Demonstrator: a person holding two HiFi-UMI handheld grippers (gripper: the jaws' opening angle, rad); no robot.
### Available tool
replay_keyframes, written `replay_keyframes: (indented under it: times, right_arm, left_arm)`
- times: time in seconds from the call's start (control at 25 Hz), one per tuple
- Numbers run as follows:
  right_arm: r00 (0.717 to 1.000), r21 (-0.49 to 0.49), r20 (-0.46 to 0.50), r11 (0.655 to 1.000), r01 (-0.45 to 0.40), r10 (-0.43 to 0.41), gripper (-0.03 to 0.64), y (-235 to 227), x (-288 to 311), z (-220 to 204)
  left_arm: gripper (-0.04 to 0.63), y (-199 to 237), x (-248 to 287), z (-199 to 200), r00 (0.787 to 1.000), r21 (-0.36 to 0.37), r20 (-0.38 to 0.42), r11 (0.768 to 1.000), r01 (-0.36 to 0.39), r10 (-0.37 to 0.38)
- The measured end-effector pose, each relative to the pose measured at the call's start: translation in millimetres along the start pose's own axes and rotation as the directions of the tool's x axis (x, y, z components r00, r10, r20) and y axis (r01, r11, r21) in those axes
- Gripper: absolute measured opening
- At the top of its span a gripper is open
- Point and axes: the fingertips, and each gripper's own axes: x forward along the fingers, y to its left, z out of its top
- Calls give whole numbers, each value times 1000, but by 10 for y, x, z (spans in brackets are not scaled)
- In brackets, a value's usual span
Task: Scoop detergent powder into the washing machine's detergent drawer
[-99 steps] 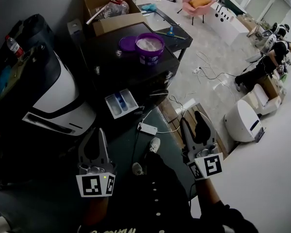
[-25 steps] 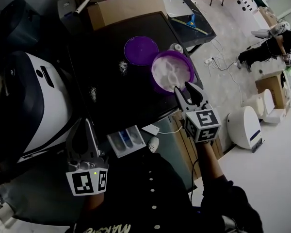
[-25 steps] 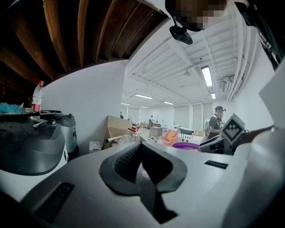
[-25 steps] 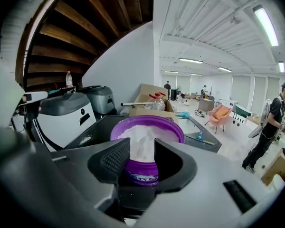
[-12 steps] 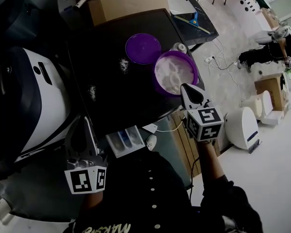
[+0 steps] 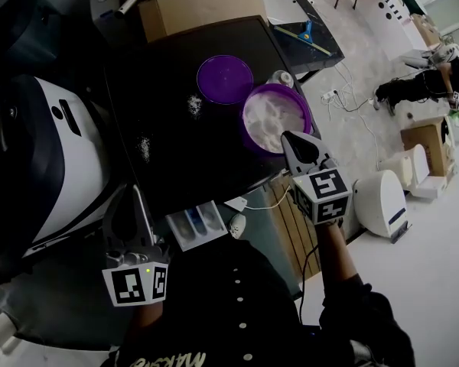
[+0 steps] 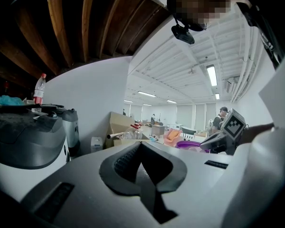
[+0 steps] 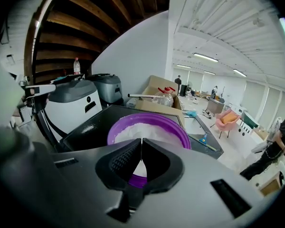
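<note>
A purple tub (image 6: 274, 113) full of white detergent powder (image 8: 142, 130) stands on the black washing machine top (image 6: 176, 151), with its purple lid (image 6: 224, 79) beside it. My right gripper (image 6: 285, 137) (image 8: 141, 140) hangs over the tub's near rim. Its jaws have just been closing and its tips now meet. No scoop shows between them; only white powder and purple wall show through the gap. The white detergent drawer (image 6: 193, 224) stands pulled out, with blue compartments. My left gripper (image 6: 135, 191) (image 7: 141, 144) is shut and holds nothing, left of the drawer.
Spilled powder specks (image 6: 193, 104) lie on the black top. A white and black appliance (image 6: 53, 151) stands to the left, a cardboard box (image 6: 195, 10) behind. A low glass table (image 6: 302, 29) and white machines (image 6: 379, 197) are on the floor to the right.
The right gripper's jaws, wide open over the tub a second ago, have closed at its near rim. The left gripper has stayed in place.
</note>
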Motion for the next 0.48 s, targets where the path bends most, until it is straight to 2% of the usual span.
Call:
replay_keyframes:
  times: [0.28, 0.48]
  right_arm:
    - [997, -76, 5, 994, -80, 81, 34, 154, 71, 103]
    - [995, -99, 5, 990, -100, 101, 34, 151, 47, 136]
  left_arm:
    - [5, 37, -3, -6, 1000, 1, -2, 1000, -10, 10]
    - [5, 41, 8, -12, 1000, -1, -5, 1000, -15, 15]
